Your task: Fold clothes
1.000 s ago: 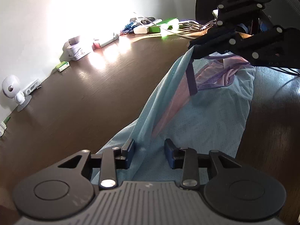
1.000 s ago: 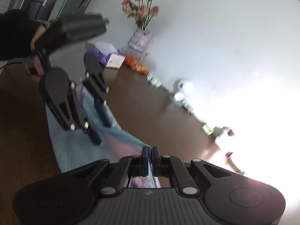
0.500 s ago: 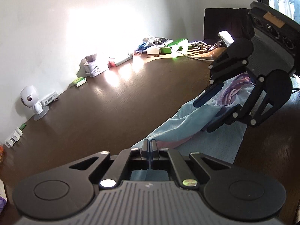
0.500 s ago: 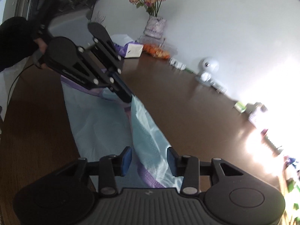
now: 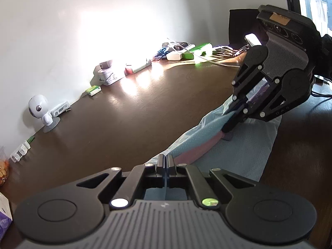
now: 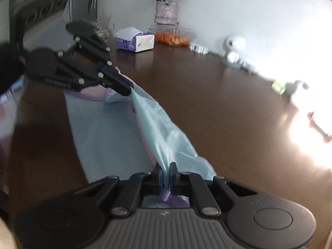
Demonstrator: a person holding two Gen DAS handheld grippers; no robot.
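Observation:
A light blue garment (image 5: 232, 155) with pink and purple parts lies lengthwise on the dark wooden table (image 5: 128, 112). My left gripper (image 5: 166, 158) is shut on one end of its far edge. In the left wrist view the right gripper (image 5: 230, 112) pinches the other end of that edge. From the right wrist view, the right gripper (image 6: 165, 169) is shut on the blue cloth (image 6: 164, 128), and the left gripper (image 6: 129, 88) holds the opposite end. The edge is lifted and stretched between the two grippers.
Along the wall stand a small white camera (image 5: 39, 112), chargers and boxes (image 5: 105, 72), and green items with cables (image 5: 195, 51). In the right wrist view a tissue box (image 6: 134, 40), a snack tray (image 6: 172, 37) and a flower vase (image 6: 165, 12) sit at the table's far end.
The left gripper went from open to shut on the cloth edge. The right gripper let go, stood open, and has shut again on the cloth. The edge is now taut between them.

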